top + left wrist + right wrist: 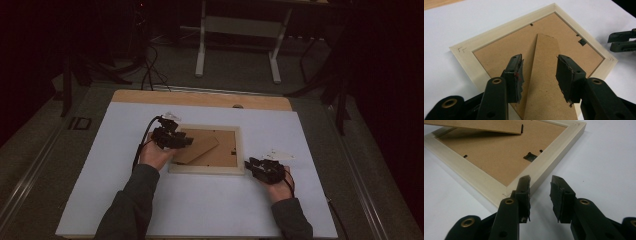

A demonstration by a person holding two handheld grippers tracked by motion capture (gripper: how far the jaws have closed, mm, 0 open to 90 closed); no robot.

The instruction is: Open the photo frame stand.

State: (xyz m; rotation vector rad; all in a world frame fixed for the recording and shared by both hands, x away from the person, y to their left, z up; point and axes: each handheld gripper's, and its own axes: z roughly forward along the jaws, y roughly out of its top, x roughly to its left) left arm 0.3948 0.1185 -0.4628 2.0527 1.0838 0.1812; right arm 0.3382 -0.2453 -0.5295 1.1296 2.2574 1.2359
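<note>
The picture frame point(206, 168) lies face down mid-bench point(210, 205). The left hand-held gripper point(539, 72), jaws wide, straddles the frame's cardboard stand point(546, 82); close on it squarely. The right hand-held gripper point(540, 195), narrowly open and holding nothing, should brace the frame's near right corner.

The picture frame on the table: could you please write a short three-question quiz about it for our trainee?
1. True or false: the picture frame lies with its brown backing board facing up.
2. Which gripper has its jaws either side of the stand flap? A) left gripper B) right gripper
3. Near which part of the frame does the right gripper sit, jaws open?

Key: 1 true; 2 A; 3 a corner, beside its outer edge, on the white table.
</note>
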